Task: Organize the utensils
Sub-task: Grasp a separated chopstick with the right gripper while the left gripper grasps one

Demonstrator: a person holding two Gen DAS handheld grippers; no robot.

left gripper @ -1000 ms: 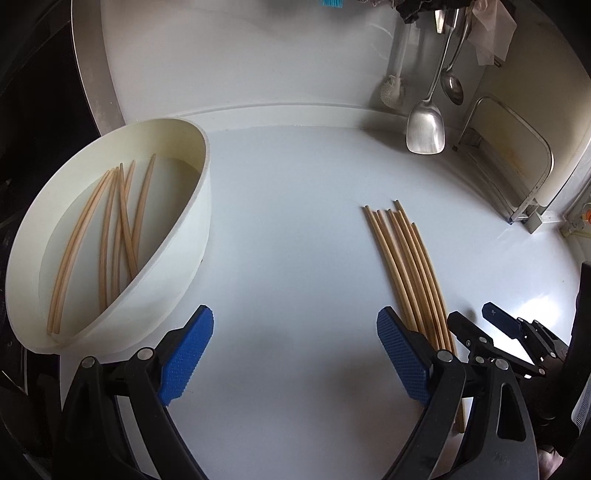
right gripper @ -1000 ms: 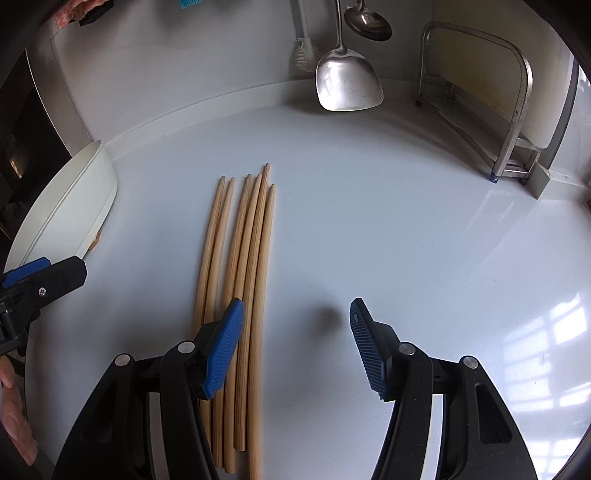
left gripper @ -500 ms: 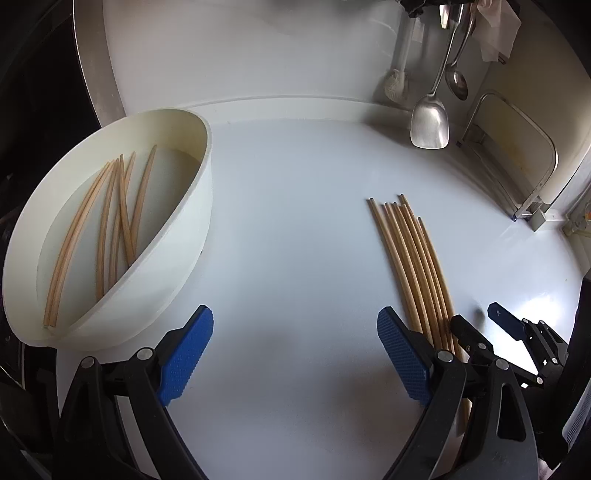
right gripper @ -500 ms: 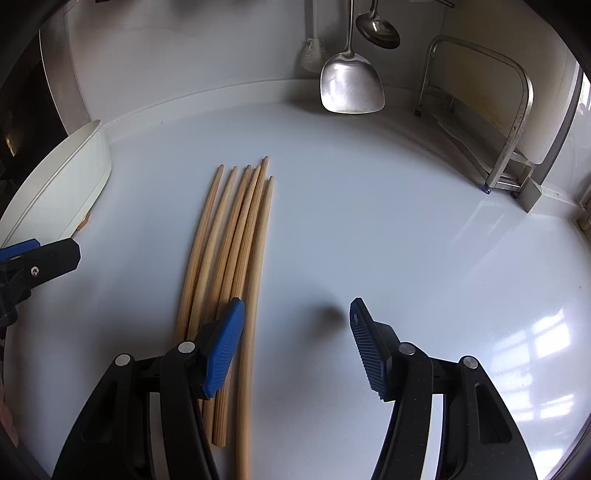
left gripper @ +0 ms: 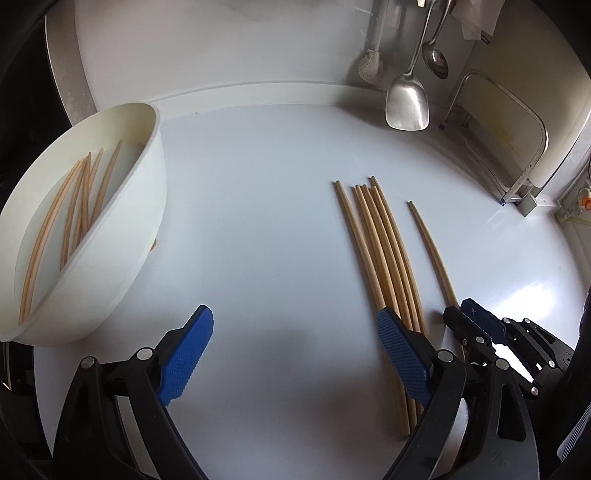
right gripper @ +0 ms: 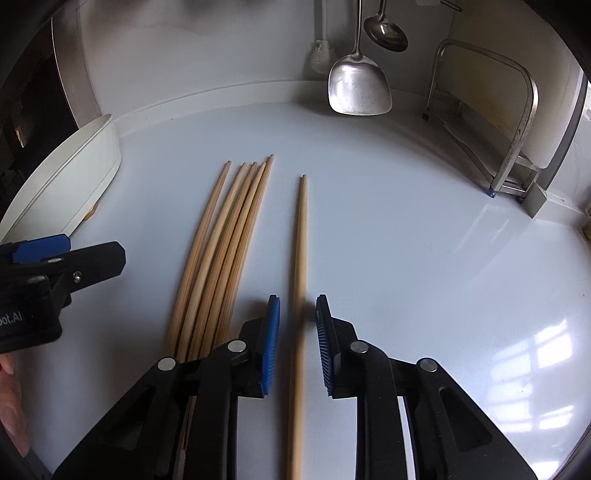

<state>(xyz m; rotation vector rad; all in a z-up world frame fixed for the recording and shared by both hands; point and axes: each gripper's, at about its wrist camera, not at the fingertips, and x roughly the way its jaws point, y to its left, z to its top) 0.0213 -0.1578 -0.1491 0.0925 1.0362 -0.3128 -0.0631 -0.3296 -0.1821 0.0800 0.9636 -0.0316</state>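
Observation:
Several wooden chopsticks (left gripper: 380, 243) lie bundled on the white counter, also in the right wrist view (right gripper: 225, 236). One single chopstick (right gripper: 301, 258) lies apart to their right, also in the left wrist view (left gripper: 430, 247). My right gripper (right gripper: 297, 325) is narrowed around this single chopstick, jaws on either side with small gaps, not clamped. My left gripper (left gripper: 295, 354) is wide open and empty, left of the bundle. A white bowl (left gripper: 122, 236) at the left holds several more chopsticks (left gripper: 74, 218).
A metal spatula (right gripper: 358, 88), a ladle (right gripper: 386, 33) and a brush hang on the back wall. A metal rack (right gripper: 517, 122) stands at the back right. The bowl's rim (right gripper: 66, 177) shows at the left of the right wrist view.
One chopstick has been separated to the right of the bundle. My right gripper has narrowed from wide open to close around it. The left gripper stayed open and drew back slightly.

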